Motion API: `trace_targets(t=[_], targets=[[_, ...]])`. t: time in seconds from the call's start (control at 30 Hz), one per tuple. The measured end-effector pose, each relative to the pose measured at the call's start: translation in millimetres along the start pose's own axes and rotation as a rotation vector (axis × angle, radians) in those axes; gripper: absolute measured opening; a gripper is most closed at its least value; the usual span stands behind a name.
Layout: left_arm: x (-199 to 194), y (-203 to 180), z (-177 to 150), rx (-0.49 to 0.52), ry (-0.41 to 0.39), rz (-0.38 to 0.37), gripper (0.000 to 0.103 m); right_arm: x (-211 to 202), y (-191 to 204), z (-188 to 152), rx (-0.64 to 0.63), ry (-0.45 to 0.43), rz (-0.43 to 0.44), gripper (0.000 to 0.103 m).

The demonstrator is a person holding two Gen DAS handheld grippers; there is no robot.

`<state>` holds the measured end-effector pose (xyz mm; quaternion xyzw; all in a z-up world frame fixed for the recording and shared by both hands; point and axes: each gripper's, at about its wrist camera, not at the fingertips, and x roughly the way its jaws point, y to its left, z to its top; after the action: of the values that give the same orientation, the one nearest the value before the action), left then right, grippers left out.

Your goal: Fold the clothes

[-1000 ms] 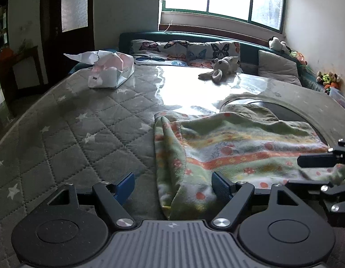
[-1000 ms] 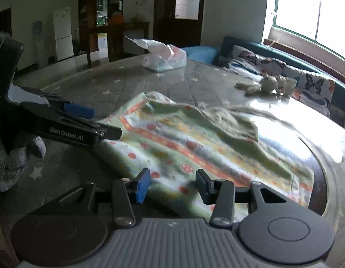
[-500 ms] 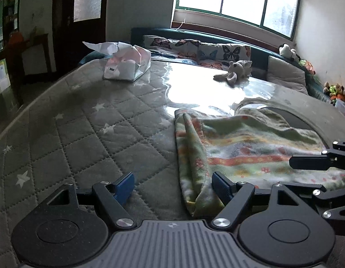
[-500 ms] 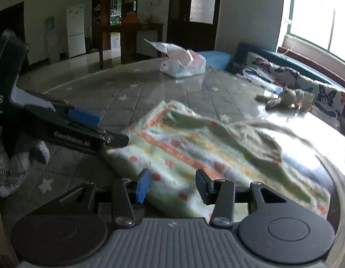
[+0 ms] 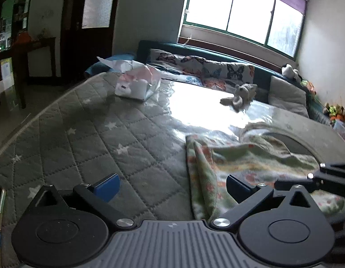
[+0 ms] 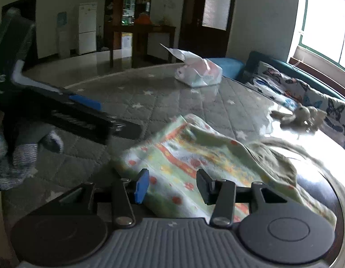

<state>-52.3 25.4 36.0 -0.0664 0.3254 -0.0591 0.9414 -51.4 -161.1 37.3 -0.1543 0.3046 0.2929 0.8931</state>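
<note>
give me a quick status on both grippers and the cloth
Left gripper open, empty, at the patterned cloth's near corner. Right gripper open over its near edge. Cloth rumpled on the quilted mat, unfolded. Nothing blocking.

Setting: a home, living room opening onto a further room. Evidence follows. Work surface is a desk (image 5: 87, 138) covered with a grey quilted, star-printed pad under a clear glossy sheet. Behind it, a dark teal sofa (image 5: 163, 45) with butterfly-print cushions (image 5: 217, 69) and a plain grey cushion (image 5: 286, 93), set below a wide green-framed window (image 5: 244, 15). A plush rabbit (image 5: 239, 93) lies on the desk; more soft toys (image 5: 334, 111) sit by the right wall. Dark wooden door (image 6: 208, 13) with frosted pane. Wooden side table (image 6: 141, 31), cluttered shelving and a white fridge (image 6: 86, 28) in the background. Polished tile floor (image 6: 83, 64).
</note>
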Motion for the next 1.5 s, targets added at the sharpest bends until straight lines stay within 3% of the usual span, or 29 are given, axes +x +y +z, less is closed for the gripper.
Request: trace_targets(t=[0.3,0.53,0.6,0.77,1.0,1.13,1.3,1.33,1.37,1.43,1.5], targets=[[12.5,9.1,17.6,-0.083,0.048,0.022,0.103,8.6,40.5,6.7,-0.181,0.012,0.043,0.048],[22.6,13.4,20.3,-0.177,0.103,-0.042,0.103,26.0,58.7,7.7,-0.260,0.038,0.032,0.046],[25.5,14.6,21.1,-0.203,0.118,-0.060,0.103,31.0,61.5,5.9,-0.274,0.041,0.018,0.039],[32.8,17.7,23.0,-0.270,0.157,-0.106,0.103,24.2,52.0,8.2,-0.207,0.018,0.022,0.019],[41.3,16.8,26.0,-0.350,0.206,-0.168,0.102,5.3,27.7,16.5,-0.058,-0.037,0.069,0.015],[45.9,7.0,28.1,-0.347,0.228,-0.193,0.100,-3.1,18.9,17.0,-0.021,-0.062,0.079,0.014],[49.9,-3.2,27.5,-0.337,0.247,-0.242,0.078,-8.0,17.8,13.5,-0.012,-0.076,0.092,0.013],[50.9,-2.8,27.3,-0.343,0.249,-0.243,0.070,-8.8,17.1,12.7,-0.008,-0.079,0.098,0.013],[52.0,-1.5,27.1,-0.351,0.249,-0.243,0.053,-8.7,16.8,11.9,-0.006,-0.077,0.100,0.013],[57.4,2.1,25.2,-0.378,0.271,-0.253,0.029,-8.1,16.8,10.8,-0.007,-0.072,0.104,0.013],[60.9,4.1,22.3,-0.392,0.278,-0.265,0.021,-7.2,15.4,10.4,-0.005,-0.064,0.110,0.014]])
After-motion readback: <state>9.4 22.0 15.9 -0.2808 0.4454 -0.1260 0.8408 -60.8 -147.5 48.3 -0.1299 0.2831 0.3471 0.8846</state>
